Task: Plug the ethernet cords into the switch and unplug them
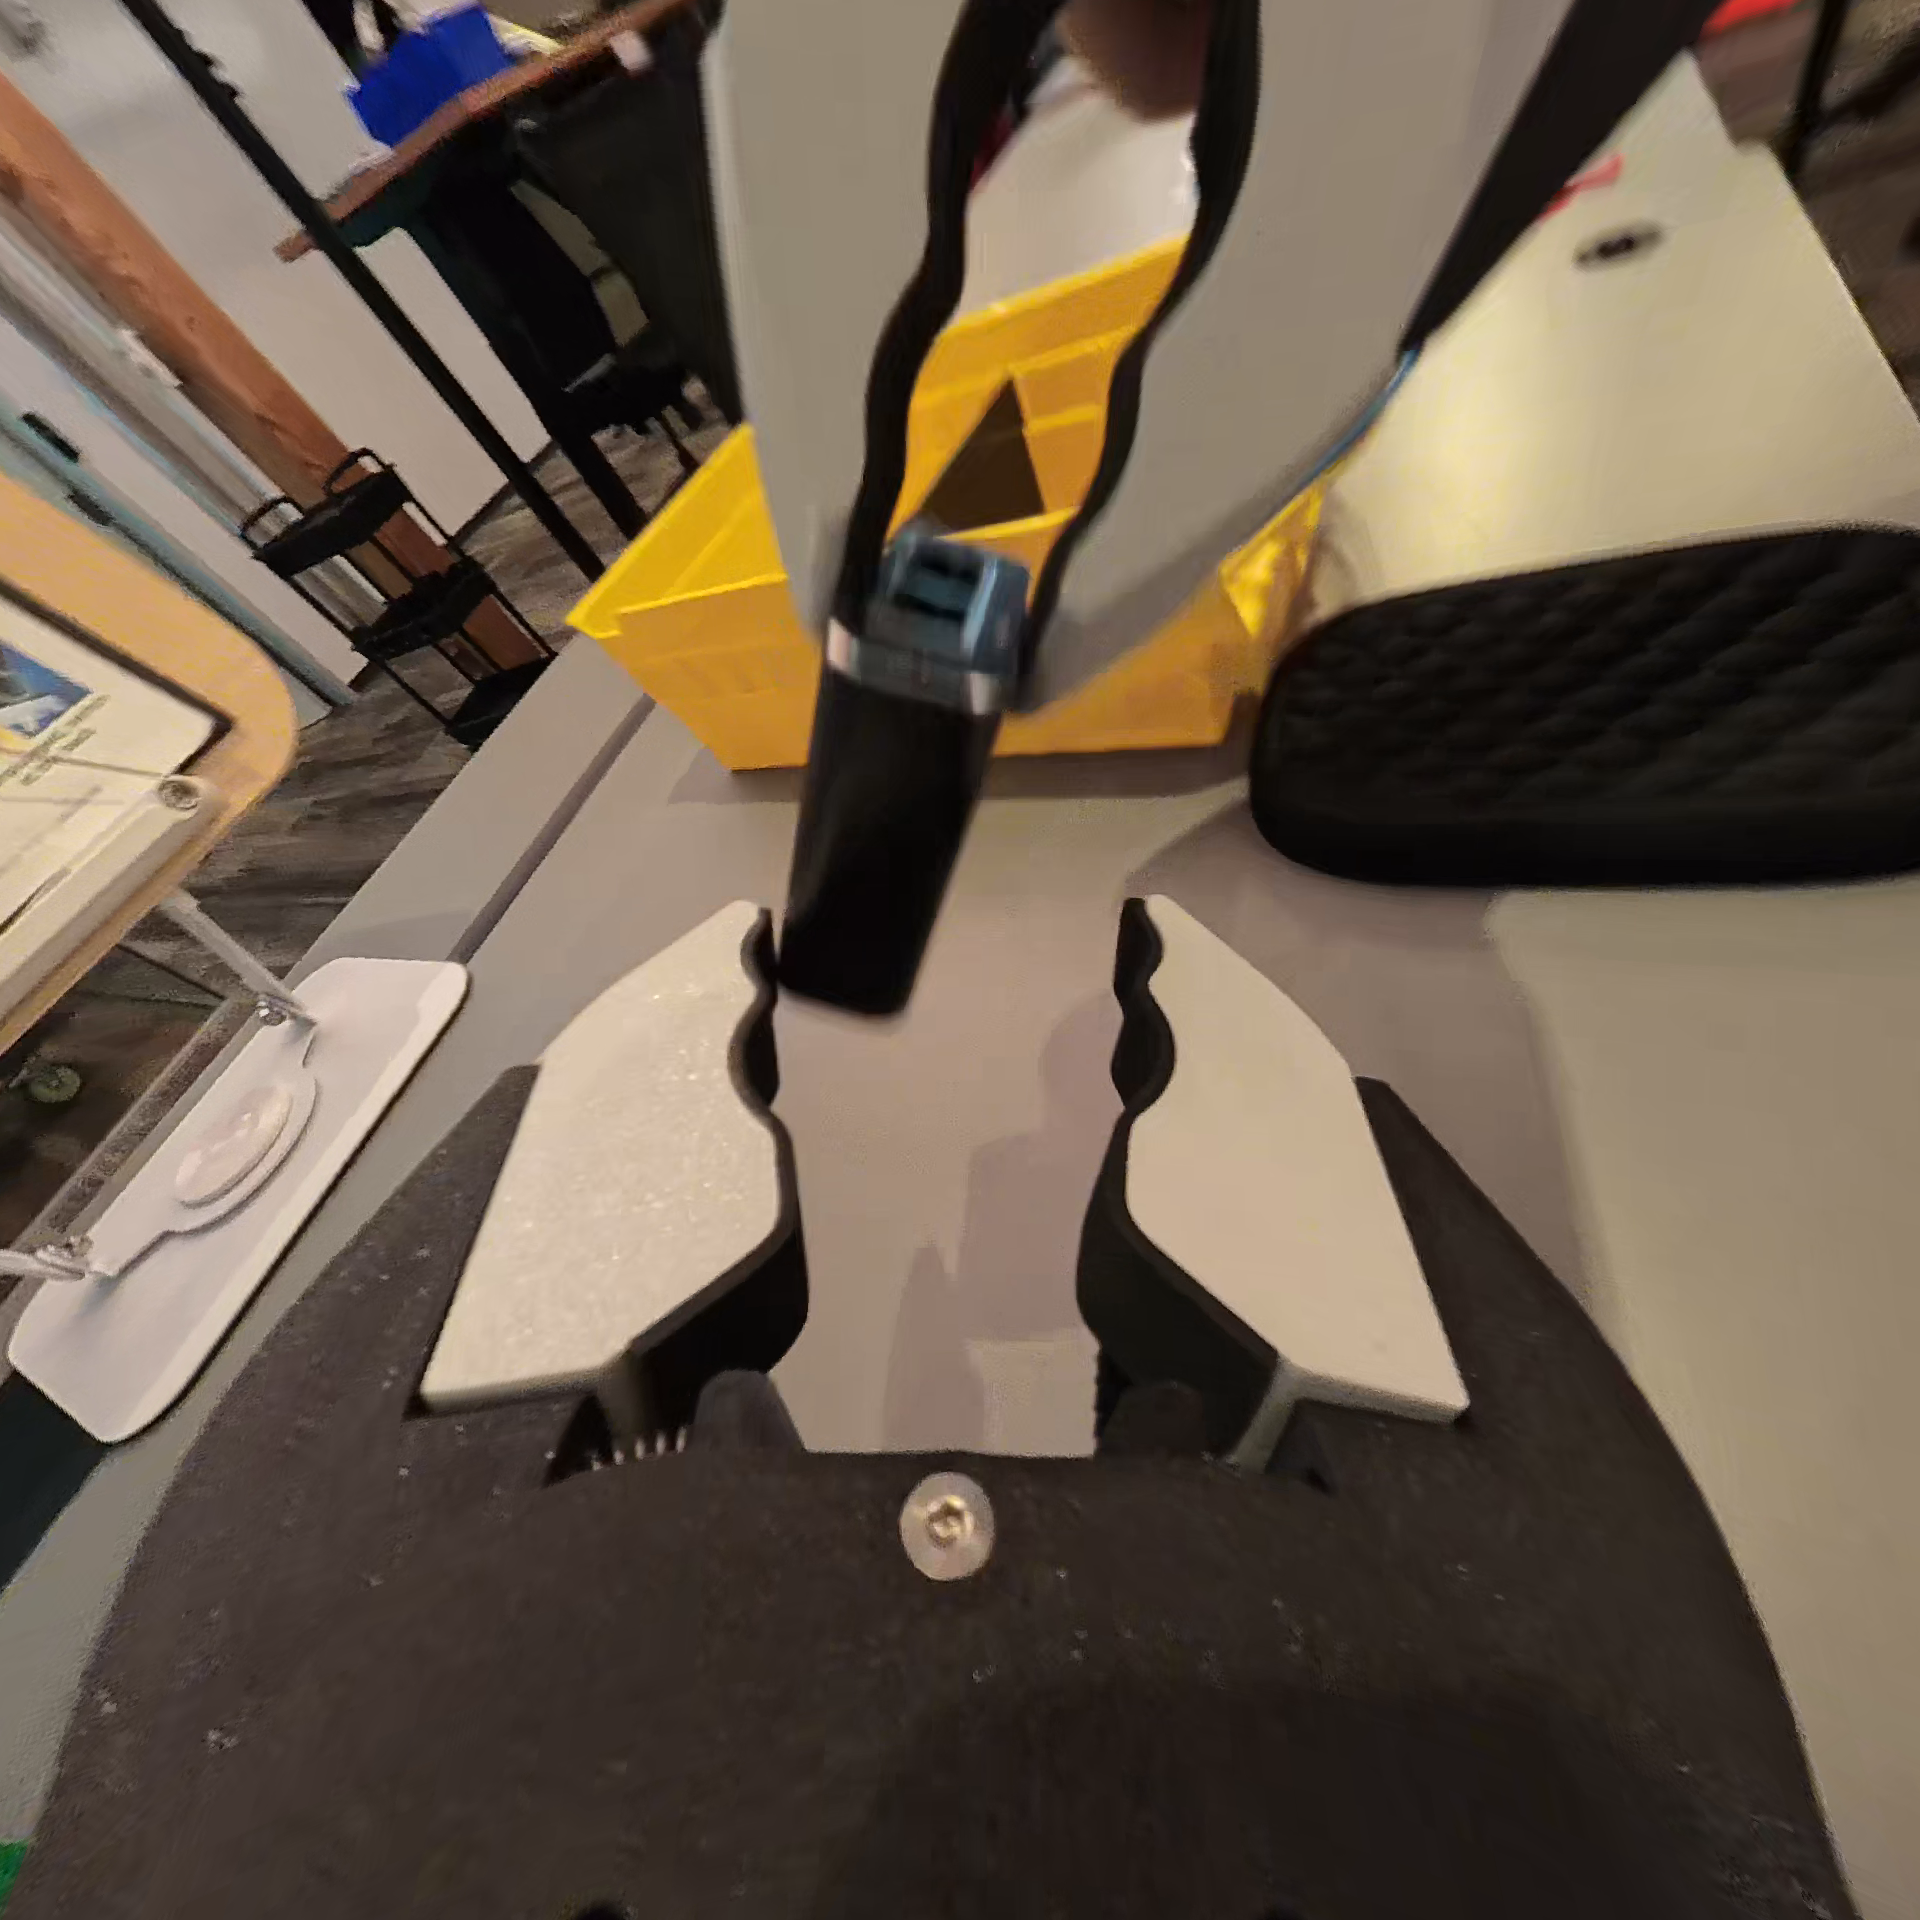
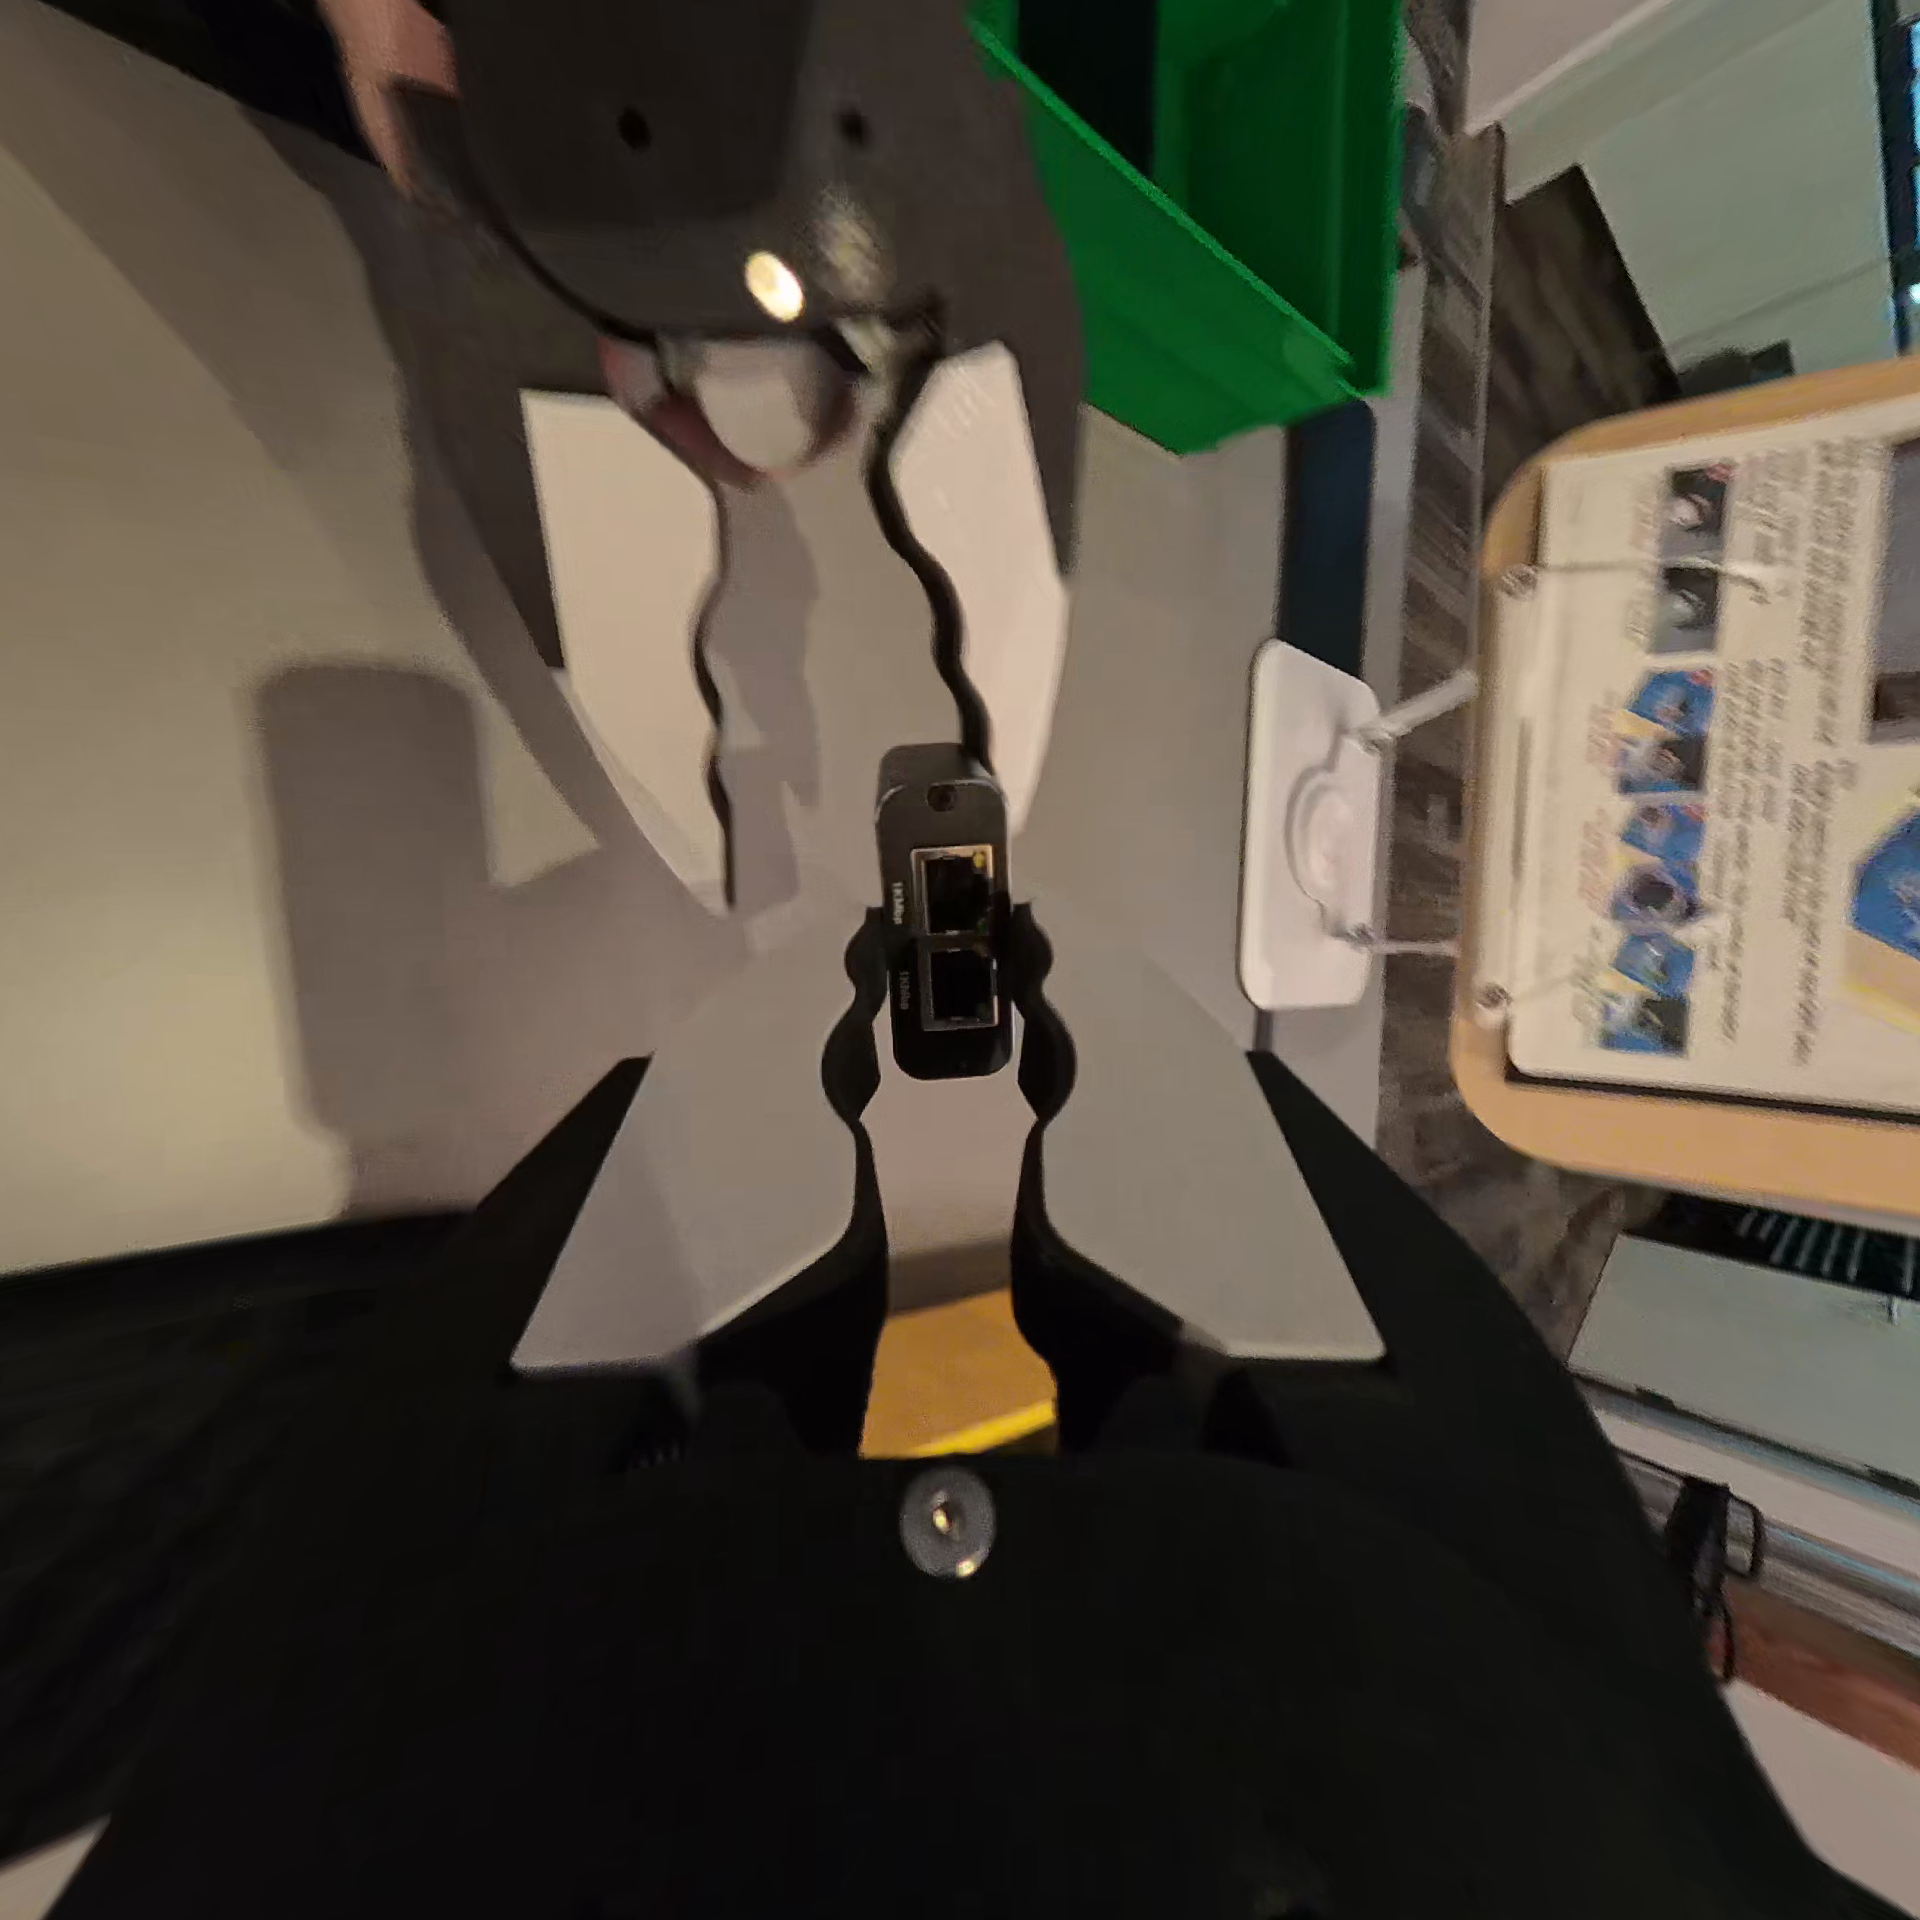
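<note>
Grey tabletop (image 1: 1299, 1039) stretched beneath the small black switch (image 2: 948, 935), held aloft with a yellow bin (image 1: 707, 644) behind it. My right gripper (image 2: 948, 961) pinched the switch by its sides, both sockets facing that gripper's camera and empty. My left gripper (image 1: 951, 951) stood spread at the switch's far end, one fingertip (image 1: 764, 951) just beside the casing and the other well apart. No ethernet cord could be made out near the switch. Doing this step well, I judged, meant holding the switch level and steady while the free gripper fetched a plug.
</note>
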The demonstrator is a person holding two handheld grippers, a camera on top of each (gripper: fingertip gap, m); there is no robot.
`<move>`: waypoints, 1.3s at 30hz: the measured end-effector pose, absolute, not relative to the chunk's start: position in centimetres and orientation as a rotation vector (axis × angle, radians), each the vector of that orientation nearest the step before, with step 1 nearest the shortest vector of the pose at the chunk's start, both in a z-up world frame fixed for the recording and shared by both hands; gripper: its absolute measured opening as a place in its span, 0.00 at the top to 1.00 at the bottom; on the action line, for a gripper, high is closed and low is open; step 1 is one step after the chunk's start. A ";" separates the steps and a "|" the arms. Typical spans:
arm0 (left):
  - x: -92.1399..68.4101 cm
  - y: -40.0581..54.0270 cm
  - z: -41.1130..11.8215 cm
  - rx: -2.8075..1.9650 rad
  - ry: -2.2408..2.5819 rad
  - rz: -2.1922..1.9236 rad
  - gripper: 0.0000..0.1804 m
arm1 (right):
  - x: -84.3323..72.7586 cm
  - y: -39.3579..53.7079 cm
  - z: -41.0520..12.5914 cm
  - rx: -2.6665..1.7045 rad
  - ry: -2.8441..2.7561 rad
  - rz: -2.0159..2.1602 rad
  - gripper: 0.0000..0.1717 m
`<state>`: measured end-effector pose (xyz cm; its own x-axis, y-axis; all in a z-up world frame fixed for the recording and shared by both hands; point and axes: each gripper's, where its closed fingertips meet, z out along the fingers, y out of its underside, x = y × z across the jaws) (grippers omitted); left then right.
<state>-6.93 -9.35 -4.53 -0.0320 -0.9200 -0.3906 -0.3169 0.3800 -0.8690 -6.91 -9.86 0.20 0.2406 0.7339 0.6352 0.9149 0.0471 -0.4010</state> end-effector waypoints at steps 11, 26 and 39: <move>-6.6 -9.1 -5.3 -1.223 1.544 -0.881 0.69 | 18.7 -3.6 -1.0 -2.158 -1.279 -0.481 0.86; -6.4 -8.8 -7.0 -1.224 1.605 -0.829 0.71 | 23.3 0.6 -10.7 -2.194 -1.550 -0.574 0.86; -6.3 -9.1 -7.7 -1.211 1.644 -0.745 0.71 | 23.8 -1.5 -11.6 -2.439 -1.435 -0.355 0.82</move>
<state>-6.31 -9.13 -7.69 -0.0805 -0.9428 -0.3236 -0.3781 0.3293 -0.8652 23.79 -1.45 -11.63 0.4738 0.8072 0.3522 0.8783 -0.4625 -0.1217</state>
